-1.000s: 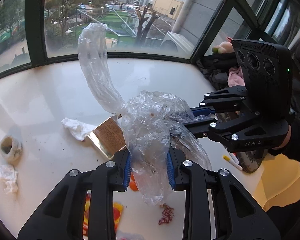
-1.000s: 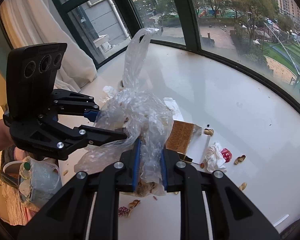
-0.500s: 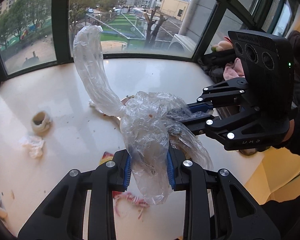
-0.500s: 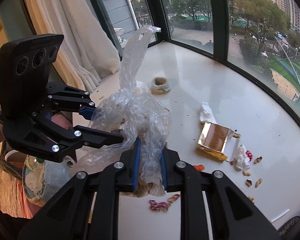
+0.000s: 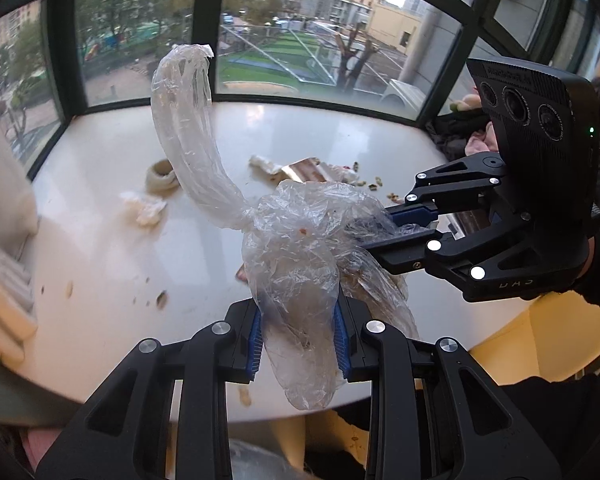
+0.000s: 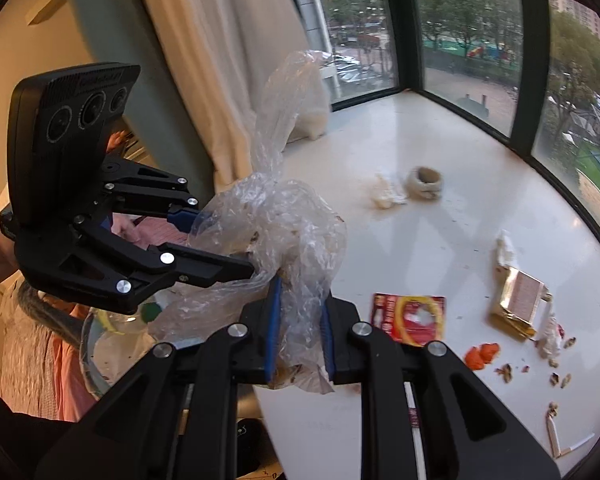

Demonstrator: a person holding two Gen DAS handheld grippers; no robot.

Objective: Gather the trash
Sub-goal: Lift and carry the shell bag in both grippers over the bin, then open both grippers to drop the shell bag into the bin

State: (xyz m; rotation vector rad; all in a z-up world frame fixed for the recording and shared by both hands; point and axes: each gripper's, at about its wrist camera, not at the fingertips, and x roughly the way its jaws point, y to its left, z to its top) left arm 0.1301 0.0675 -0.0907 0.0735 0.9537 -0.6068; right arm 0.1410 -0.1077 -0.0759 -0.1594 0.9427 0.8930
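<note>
A crumpled clear plastic bag (image 5: 292, 248) with crumbs and shells inside hangs above the near edge of the white table (image 5: 100, 260). One long handle of it stands upright. My left gripper (image 5: 298, 336) is shut on the bag's lower fold. My right gripper (image 5: 379, 232) comes in from the right and pinches another fold of the same bag. In the right wrist view the bag (image 6: 284, 224) sits between the right gripper's (image 6: 300, 332) blue pads, with the left gripper (image 6: 220, 240) clamped on it from the left.
On the table (image 6: 459, 240) lie a cardboard ring (image 6: 423, 182), a crumpled tissue (image 6: 385, 196), a red wrapper (image 6: 409, 318), a gold box (image 6: 517, 300), orange peel (image 6: 481, 354), nut shells (image 6: 555, 378) and a cigarette (image 6: 551, 432). A curtain (image 6: 204, 60) hangs at the left; a plastic-lined bin (image 6: 112, 340) stands below the edge.
Both grippers, still clamped on the bag, have carried it sideways off the middle of the table to its edge and slightly up. The box and tissues now lie farther away.
</note>
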